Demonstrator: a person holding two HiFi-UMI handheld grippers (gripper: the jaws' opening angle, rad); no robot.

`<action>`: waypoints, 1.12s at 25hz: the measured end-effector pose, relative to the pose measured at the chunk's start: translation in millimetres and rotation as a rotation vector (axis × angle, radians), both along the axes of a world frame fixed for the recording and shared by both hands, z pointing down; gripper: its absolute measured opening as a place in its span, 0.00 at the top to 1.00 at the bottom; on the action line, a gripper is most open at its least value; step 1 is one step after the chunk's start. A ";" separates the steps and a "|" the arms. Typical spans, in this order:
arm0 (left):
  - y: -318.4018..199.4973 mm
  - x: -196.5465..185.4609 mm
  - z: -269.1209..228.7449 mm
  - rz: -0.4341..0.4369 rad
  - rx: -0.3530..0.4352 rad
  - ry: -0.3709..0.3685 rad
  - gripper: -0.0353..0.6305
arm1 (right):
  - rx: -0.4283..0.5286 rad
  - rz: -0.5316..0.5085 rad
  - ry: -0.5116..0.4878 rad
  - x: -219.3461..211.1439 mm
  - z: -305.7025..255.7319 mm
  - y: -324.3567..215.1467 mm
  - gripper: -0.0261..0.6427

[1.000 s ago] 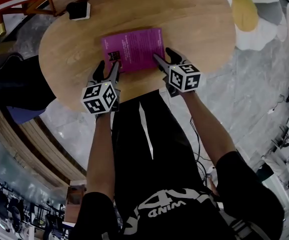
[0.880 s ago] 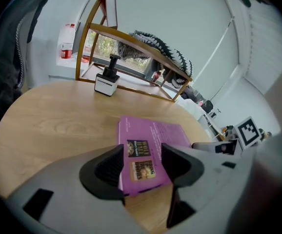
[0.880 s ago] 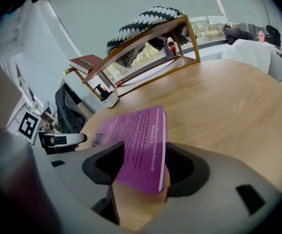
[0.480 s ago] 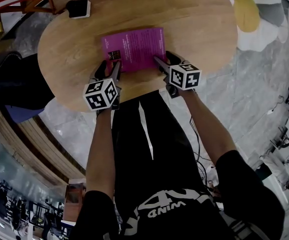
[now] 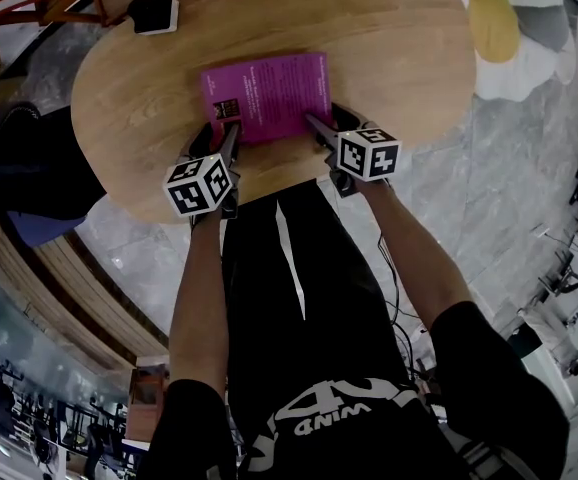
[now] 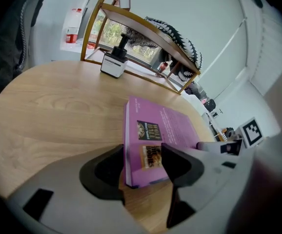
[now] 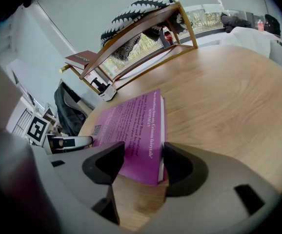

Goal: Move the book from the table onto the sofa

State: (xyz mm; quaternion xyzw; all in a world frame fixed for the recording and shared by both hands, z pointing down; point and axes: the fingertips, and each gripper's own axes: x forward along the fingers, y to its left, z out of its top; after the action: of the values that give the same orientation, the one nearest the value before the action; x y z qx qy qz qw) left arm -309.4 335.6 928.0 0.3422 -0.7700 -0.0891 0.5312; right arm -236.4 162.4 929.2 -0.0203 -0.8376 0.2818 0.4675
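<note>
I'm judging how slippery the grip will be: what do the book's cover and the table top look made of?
Book: purple paper cover, fairly matte, with printed text; probably a softcover. Table: light wood or veneer, visible grain, smooth satin finish.

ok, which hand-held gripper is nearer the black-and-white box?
Left. The left hand-held gripper straddles the book's left near corner, on the box's side; right hand-held gripper straddles the right near corner.

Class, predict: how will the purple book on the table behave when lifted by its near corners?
Thin and apparently soft-covered, the book probably sags if held by corners. Its smooth cover may slip. Lying flat, it shouldn't roll.
</note>
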 end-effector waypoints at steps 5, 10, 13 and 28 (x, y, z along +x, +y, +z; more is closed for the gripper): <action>-1.6 -0.5 1.6 0.015 0.006 0.006 0.60 | 0.014 -0.014 0.000 -1.4 0.3 0.9 0.59; -4.6 0.6 2.7 0.025 0.029 0.021 0.60 | 0.017 -0.011 -0.003 -0.8 0.3 0.5 0.59; -3.9 -0.5 2.1 0.016 0.029 0.018 0.60 | 0.016 -0.006 -0.005 -1.5 0.2 0.4 0.59; 9.0 2.6 -30.7 0.006 0.006 -0.009 0.60 | 0.078 -0.029 -0.037 -4.5 -35.5 11.2 0.60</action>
State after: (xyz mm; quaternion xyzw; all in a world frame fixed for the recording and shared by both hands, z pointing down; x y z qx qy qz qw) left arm -306.8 344.5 897.4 0.3465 -0.7709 -0.0884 0.5270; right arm -240.9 173.6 893.7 -0.0193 -0.8561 0.2419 0.4564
